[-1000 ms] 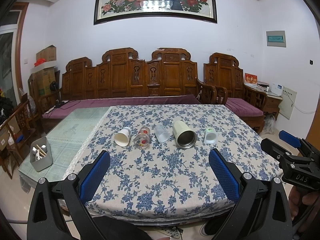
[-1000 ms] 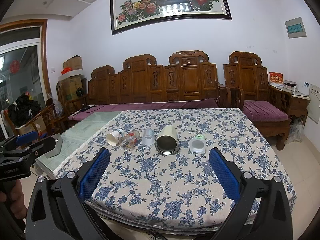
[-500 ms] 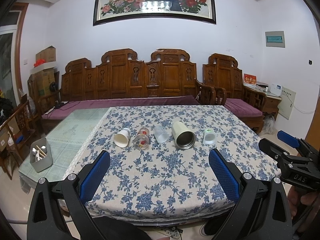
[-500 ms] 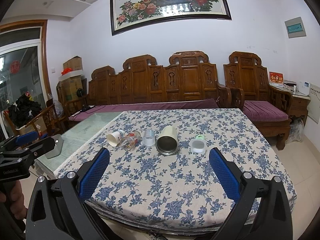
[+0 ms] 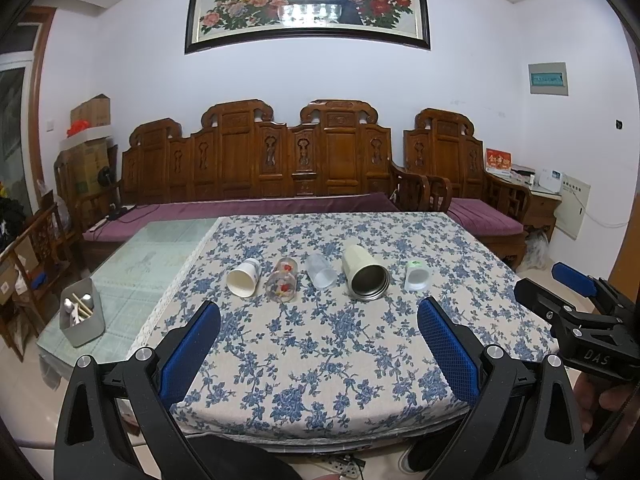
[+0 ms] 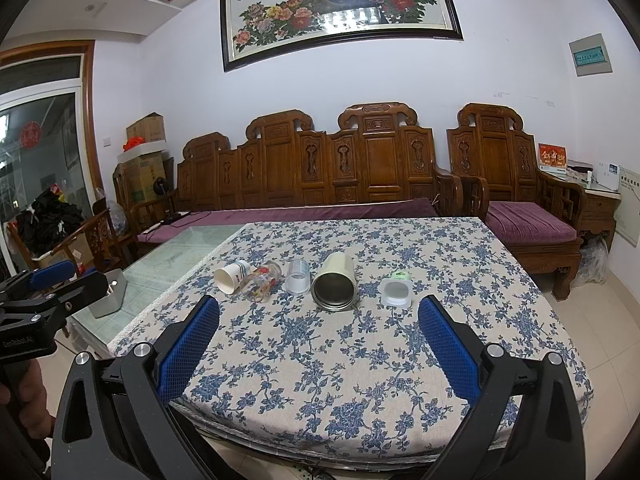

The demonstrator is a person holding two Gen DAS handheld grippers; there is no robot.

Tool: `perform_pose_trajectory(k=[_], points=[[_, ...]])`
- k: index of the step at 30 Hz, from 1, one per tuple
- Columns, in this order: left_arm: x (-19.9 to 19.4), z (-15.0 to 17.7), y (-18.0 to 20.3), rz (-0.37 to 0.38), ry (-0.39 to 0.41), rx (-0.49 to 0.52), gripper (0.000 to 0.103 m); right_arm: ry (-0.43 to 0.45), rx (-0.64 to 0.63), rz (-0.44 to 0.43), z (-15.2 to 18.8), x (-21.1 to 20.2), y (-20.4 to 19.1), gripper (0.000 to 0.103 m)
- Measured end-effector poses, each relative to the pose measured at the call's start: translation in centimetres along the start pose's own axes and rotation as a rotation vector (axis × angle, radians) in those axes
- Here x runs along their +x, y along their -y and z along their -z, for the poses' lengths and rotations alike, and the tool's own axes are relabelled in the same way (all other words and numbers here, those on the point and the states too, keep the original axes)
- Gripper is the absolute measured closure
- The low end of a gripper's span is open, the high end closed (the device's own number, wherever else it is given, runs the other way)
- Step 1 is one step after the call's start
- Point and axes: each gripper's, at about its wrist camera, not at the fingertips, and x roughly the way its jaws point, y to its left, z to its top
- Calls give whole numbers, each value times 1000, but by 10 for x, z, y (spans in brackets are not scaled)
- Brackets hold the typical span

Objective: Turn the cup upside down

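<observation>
Left wrist view – landmark: the steel cup (image 5: pixel 366 278) lay on its side mid-counter (image 5: pixel 320 360), mouth toward the camera.
Left wrist view – neighbours: paper cup (image 5: pixel 243 278), printed glass (image 5: pixel 283 285) and clear cup (image 5: pixel 320 271) lay left of it; small white cup (image 5: pixel 417 276) right.
Left wrist view – left tool (image 5: pixel 318 354): jaws wide apart, empty, well short of the row; right tool (image 5: pixel 576 308) low, right of the steel cup.
Right wrist view – right tool (image 6: pixel 318 354): spread wide, holding nothing, steel cup (image 6: pixel 335 286) straight ahead, long axis pointing along the fingers.
Right wrist view – judgement: neither hand was clearly nearer.
</observation>
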Motion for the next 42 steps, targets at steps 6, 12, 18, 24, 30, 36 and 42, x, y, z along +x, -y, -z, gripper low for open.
perform_pose_trajectory(k=[6, 12, 18, 24, 30, 36, 42], points=[[0, -3, 2, -2, -7, 4, 8, -6, 2, -1, -1, 2, -1, 3], [24, -14, -4, 13, -61, 32, 8, -35, 9, -23, -1, 26, 4, 3], [78, -20, -13, 31, -137, 87, 8, -71, 0, -59, -5, 71, 15, 3], [143, -28, -25, 58, -222, 91, 8, -129, -31, -88, -11, 133, 19, 3], [211, -39, -36, 37, -299, 138, 8, -209, -70, -114, -8, 200, 15, 7], [272, -46, -47, 49, -376, 152, 17, -276, -76, -133, -1, 252, 10, 10], [333, -44, -53, 68, -464, 151, 25, -319, -86, -143, 11, 276, 2, 10]])
